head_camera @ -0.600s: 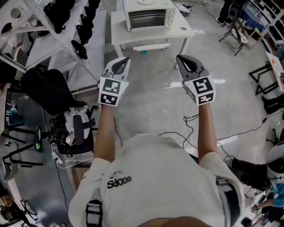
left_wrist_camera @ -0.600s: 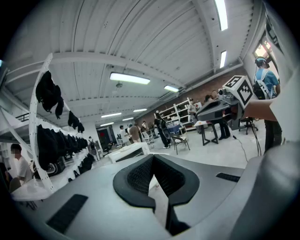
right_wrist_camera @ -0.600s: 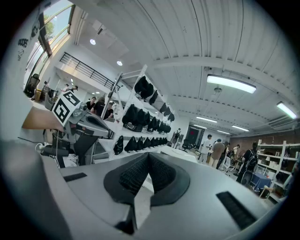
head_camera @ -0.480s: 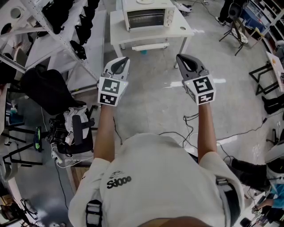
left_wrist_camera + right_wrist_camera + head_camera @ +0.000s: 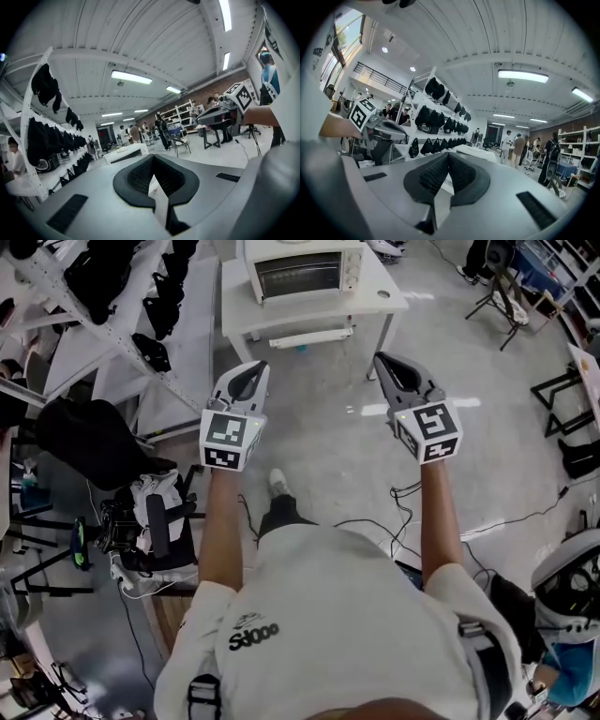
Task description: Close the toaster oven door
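Observation:
The white toaster oven [image 5: 300, 268] stands on a white table [image 5: 380, 298] at the top of the head view, well ahead of both grippers. Its glass door looks flush with the oven's front. My left gripper [image 5: 249, 372] is held up in mid-air over the floor, shut with nothing in it; its pads [image 5: 140, 173] meet. My right gripper [image 5: 385, 362] hangs level with it to the right, also shut and empty, pads [image 5: 432, 172] together. Each gripper view shows the other gripper at its edge, and the white table [image 5: 125, 153] far off.
A white rack hung with black bags [image 5: 103, 277] runs along the left. A black bag [image 5: 89, 442] and gear lie on the floor at the left. Cables [image 5: 403, 493] trail across the grey floor. Black stands [image 5: 562, 399] are at the right. Several people stand far off.
The person has stepped forward: a leg and white shoe now show between the arms. Both grippers stayed shut and kept their places side by side.

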Demonstrator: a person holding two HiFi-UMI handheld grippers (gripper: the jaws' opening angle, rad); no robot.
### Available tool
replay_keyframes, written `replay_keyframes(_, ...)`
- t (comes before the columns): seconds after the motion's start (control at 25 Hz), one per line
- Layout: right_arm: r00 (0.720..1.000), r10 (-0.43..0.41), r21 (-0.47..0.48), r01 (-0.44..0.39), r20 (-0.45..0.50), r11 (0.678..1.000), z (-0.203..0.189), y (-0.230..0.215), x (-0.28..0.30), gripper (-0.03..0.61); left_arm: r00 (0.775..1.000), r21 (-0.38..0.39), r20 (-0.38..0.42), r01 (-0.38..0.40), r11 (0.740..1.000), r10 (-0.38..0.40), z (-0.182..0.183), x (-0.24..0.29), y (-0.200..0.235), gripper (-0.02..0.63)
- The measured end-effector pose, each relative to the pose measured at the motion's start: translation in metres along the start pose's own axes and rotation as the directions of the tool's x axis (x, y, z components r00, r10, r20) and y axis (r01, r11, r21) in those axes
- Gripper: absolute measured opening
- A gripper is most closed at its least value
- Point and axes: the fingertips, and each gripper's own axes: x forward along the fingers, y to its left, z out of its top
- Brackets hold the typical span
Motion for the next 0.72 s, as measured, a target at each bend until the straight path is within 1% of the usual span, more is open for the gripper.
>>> replay_keyframes(0.08, 1.0, -0.016, 0.005, 0.016, 0.016, 1.0, 0.0, -0.015, 0.026, 0.008, 1.0, -0.031, 0.028, -0.002, 1.0, 0.002, -0.003, 0.024, 0.022, 0.017)
replay_keyframes(0.12, 0.999, -0.027, 0.025, 0.026, 0.028, 0.999, 0.0, -0.021, 0.04, 0.008, 1.0, -0.041, 0.03, 0.001, 0.999, 0.001, -0.008, 0.038, 0.033, 0.017)
replay_keyframes(0.24, 0.997, -0.035, 0.128, 0.027, 0.062, 0.991, -0.003, -0.038, 0.087, 0.008, 1.0, -0.059, 0.024, 0.01, 0.998, -0.009, -0.027, 0.083, 0.076, 0.017)
replay_keyframes(0.28, 0.997, -0.041, 0.144, 0.032, 0.061, 0.989, -0.003, -0.045, 0.104, 0.008, 1.0, -0.063, 0.027, 0.014, 0.998, -0.013, -0.031, 0.101, 0.093, 0.017)
replay_keyframes(0.36, 0.996, -0.075, 0.136, 0.069, 0.038, 0.988, -0.004, -0.065, 0.138, 0.008, 0.999, -0.06, 0.036, 0.034, 0.998, -0.032, -0.032, 0.135, 0.127, 0.017)
replay_keyframes(0.44, 0.995, -0.104, 0.122, 0.102, 0.007, 0.987, -0.003, -0.083, 0.172, 0.008, 0.997, -0.038, 0.051, 0.067, 0.997, -0.065, -0.028, 0.166, 0.158, 0.017)
replay_keyframes(0.56, 0.995, -0.097, 0.148, 0.099, -0.022, 0.984, -0.002, -0.102, 0.229, 0.008, 0.993, -0.001, 0.061, 0.101, 0.995, -0.101, -0.031, 0.206, 0.204, 0.017)
replay_keyframes(0.64, 0.994, -0.095, 0.153, 0.101, -0.045, 0.983, -0.007, -0.109, 0.264, 0.008, 0.993, -0.014, 0.05, 0.11, 0.994, -0.109, -0.042, 0.23, 0.233, 0.017)
replay_keyframes(0.72, 0.992, -0.099, 0.134, 0.109, -0.077, 0.985, -0.016, -0.108, 0.294, 0.008, 0.993, -0.047, 0.029, 0.117, 0.992, -0.115, -0.061, 0.249, 0.255, 0.017)
